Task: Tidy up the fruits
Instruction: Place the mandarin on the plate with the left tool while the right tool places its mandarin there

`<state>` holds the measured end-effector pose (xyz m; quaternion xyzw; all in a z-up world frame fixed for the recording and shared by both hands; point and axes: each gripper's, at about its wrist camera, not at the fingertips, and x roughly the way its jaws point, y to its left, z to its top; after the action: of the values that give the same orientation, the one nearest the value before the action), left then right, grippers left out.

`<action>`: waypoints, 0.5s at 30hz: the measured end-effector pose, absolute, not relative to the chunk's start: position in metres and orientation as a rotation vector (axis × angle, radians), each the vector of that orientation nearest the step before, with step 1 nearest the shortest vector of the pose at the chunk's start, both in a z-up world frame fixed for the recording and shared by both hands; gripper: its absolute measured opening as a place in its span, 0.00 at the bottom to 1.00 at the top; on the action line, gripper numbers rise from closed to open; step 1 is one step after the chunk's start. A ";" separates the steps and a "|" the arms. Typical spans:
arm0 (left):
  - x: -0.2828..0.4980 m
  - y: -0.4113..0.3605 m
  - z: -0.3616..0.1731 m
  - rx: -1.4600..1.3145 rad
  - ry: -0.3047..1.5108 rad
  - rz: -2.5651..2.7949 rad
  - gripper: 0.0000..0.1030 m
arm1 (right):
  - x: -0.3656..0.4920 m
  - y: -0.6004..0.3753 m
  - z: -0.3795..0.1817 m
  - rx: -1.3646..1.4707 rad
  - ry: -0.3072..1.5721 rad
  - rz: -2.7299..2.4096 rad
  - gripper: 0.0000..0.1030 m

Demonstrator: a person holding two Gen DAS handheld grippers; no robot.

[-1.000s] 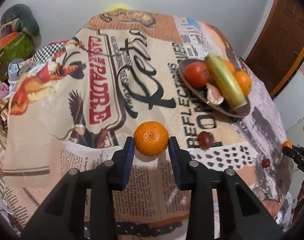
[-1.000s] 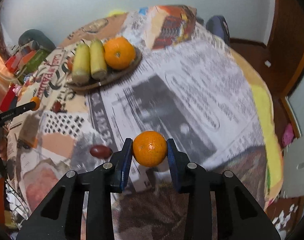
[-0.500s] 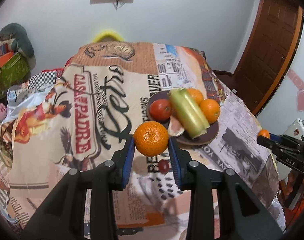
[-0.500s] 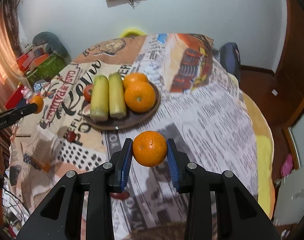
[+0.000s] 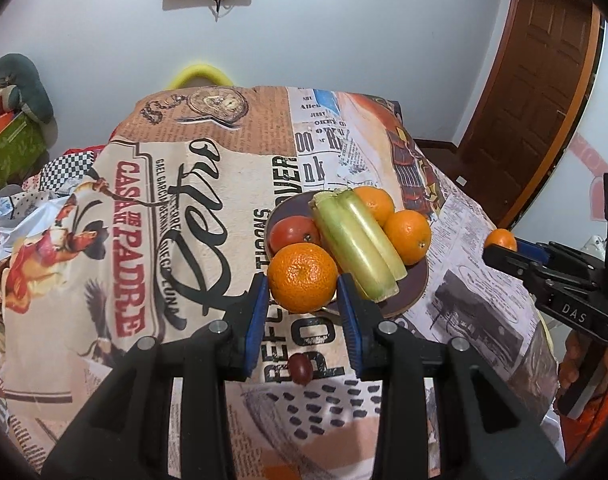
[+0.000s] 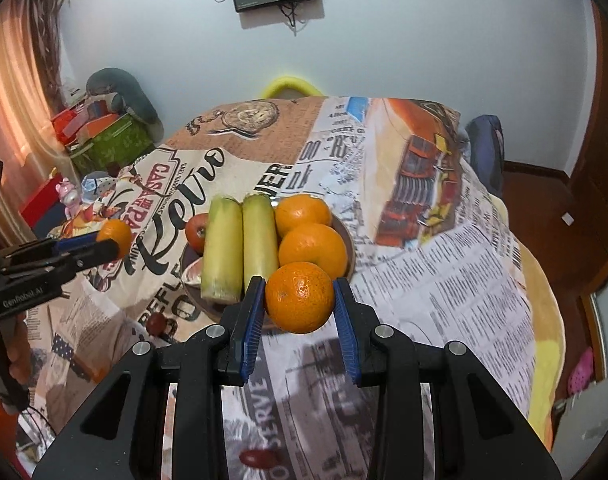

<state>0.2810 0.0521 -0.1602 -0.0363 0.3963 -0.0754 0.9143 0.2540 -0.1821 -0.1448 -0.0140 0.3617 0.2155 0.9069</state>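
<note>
Two round, dimpled orange mandarins are in the air, one per gripper. The left gripper (image 5: pixel 303 286) is clamped on its mandarin (image 5: pixel 301 277), blue pads pressing both sides; the right gripper (image 6: pixel 299 300) is likewise clamped on the second mandarin (image 6: pixel 299 297). Both fruits hang just at the near edge of the dark brown round wooden plate (image 5: pixel 418 280), which sits on the newspaper-print patchwork tablecloth (image 5: pixel 207 208).

A second ago each mandarin was held low over bare cloth with the plate well off to one side; now both hands have risen and swung in, so the plate lies directly ahead of each claw. The grips have not loosened. That reads as carrying nearly done, with release onto the plate next, though the plate is crowded: two pale green cut stalks (image 5: pixel 360 248), two oranges (image 5: pixel 408 237) and a red tomato (image 5: pixel 293 234) already fill it.

The left view shows one small dark red oval fruit (image 5: pixel 299 368) on the cloth close below its jaws, and the right gripper entering from the side. The right view alone shows another dark red fruit (image 6: pixel 257 458) nearer the table edge, plus a pale cut piece (image 6: pixel 192 273) tucked at the plate's rim.
</note>
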 end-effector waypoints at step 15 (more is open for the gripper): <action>0.314 0.036 -0.189 -0.069 0.855 -0.182 0.34 | 0.282 -0.164 -0.174 -0.037 0.798 0.487 0.30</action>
<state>0.3142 0.0365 -0.1891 -0.0335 0.4141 -0.0881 0.9053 0.2819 -0.1645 -0.1745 -0.0179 0.3847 0.2346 0.8926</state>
